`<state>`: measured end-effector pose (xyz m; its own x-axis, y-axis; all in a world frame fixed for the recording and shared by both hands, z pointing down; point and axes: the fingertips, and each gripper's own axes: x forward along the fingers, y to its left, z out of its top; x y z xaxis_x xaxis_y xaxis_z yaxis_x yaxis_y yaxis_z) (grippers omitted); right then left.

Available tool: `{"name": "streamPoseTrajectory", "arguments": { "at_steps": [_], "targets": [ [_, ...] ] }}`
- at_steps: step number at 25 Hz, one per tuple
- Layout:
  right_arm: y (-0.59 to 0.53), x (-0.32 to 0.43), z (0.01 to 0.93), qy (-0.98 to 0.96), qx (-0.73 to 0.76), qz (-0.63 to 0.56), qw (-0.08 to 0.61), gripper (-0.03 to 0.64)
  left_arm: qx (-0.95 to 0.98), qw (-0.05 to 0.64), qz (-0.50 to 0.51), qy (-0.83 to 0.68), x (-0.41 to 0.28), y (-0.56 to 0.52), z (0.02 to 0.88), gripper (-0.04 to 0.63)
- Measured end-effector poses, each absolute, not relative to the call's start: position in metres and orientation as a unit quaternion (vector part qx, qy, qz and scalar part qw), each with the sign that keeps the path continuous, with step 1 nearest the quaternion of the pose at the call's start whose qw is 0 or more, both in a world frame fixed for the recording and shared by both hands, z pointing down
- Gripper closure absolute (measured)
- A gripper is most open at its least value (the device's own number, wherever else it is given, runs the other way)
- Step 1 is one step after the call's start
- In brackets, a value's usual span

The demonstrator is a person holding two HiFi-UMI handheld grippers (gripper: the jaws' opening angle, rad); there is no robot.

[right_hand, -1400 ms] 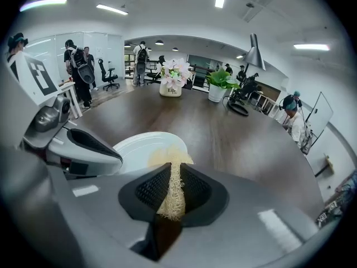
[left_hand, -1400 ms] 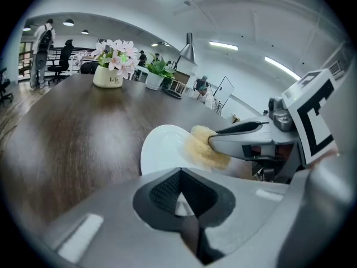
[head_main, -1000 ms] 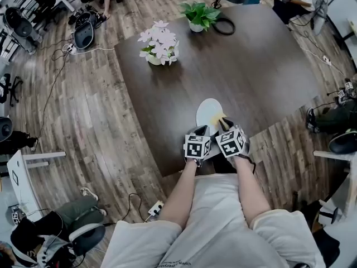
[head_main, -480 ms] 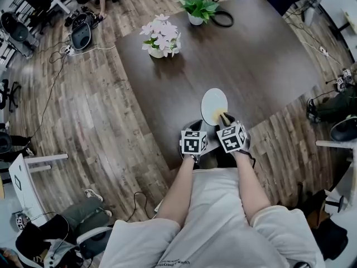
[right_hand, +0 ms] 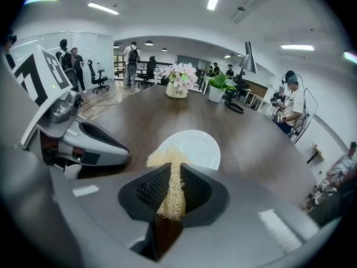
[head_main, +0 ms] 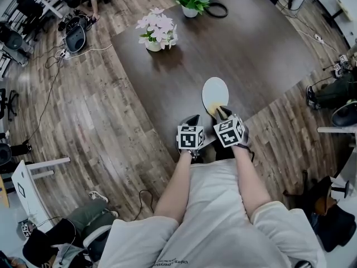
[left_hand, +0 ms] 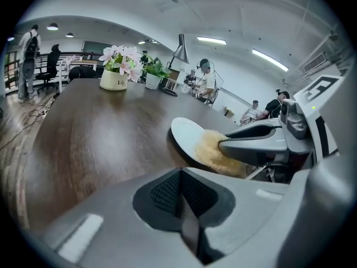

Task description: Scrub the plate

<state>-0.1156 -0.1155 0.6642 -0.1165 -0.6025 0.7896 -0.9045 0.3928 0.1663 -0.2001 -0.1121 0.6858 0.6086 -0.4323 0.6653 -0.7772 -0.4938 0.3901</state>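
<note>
Our right tongs (right_hand: pixel 169 175) pinch a pale straw-coloured scrub pad (right_hand: pixel 167 158), whose tuft rests on the near rim of the white plate (right_hand: pixel 195 145). The plate lies on the dark tabletop (head_main: pixel 251 43), near its front edge. Our left tongs (left_hand: pixel 182 197) are pressed together with nothing between them, just beside the right. A cream flowerpot (left_hand: pixel 113 81) bears lettering starting "Lif".

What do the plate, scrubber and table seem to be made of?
Plate: likely glazed ceramic, maybe melamine; white, smooth, slightly shiny.
Scrubber: loofah-like plant or plastic fibre; pale yellow, coarse tangled strands.
Table: dark wood or wood-look laminate; streaky grain, soft sheen.
</note>
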Motion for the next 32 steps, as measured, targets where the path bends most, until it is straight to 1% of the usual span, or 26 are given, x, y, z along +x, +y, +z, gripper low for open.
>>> {"name": "streamPoseTrajectory", "arguments": {
  "at_steps": [6, 13, 21, 32],
  "targets": [
    [-0.116, -0.127, 0.665, -0.73, 0.511, 0.179, 0.416, 0.543, 0.832, 0.34, 0.257, -0.354, -0.198, -0.108, 0.685, 0.595],
    [-0.136, -0.137, 0.666, -0.741, 0.495, 0.169, 0.421, 0.543, 0.822, 0.377, 0.227, -0.362, -0.204, -0.116, 0.682, 0.595],
    [-0.155, -0.145, 0.669, -0.754, 0.472, 0.16, 0.428, 0.543, 0.82, 0.373, 0.231, -0.367, -0.2, -0.131, 0.684, 0.595],
    [-0.182, -0.139, 0.67, -0.767, 0.449, 0.152, 0.432, 0.542, 0.808, 0.386, 0.216, -0.389, -0.195, -0.157, 0.684, 0.595]
  ]
}}
